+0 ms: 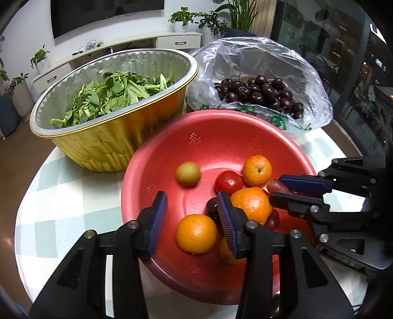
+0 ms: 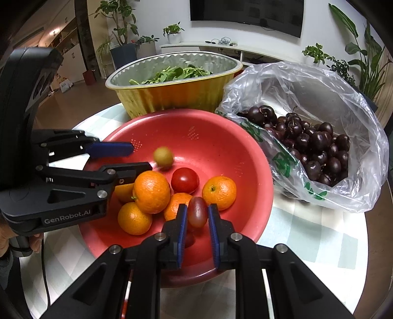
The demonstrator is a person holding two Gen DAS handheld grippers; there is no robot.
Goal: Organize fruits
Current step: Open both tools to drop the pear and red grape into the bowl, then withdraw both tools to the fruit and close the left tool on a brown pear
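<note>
Oranges (image 2: 151, 191) x5, tomato (image 2: 184, 180) x1 in red colander (image 2: 221, 137); left claw (image 1: 192, 219) apart, right claw (image 2: 197, 216) clamped on grape (image 2: 197, 214).

A gold foil tub (image 1: 103, 144), silver inside, stands on a round table under a pale green checked tablecloth (image 1: 63, 196) and holds leafy greens (image 1: 113, 95). Behind it, a dark television (image 2: 245, 14) hangs on a white wall above a low white cabinet (image 1: 137, 46) with cables on top. Potted plants (image 1: 181, 19) stand on the cabinet and along the brown floor. Dark glass panels (image 1: 343, 61) line one side of the room.
</note>
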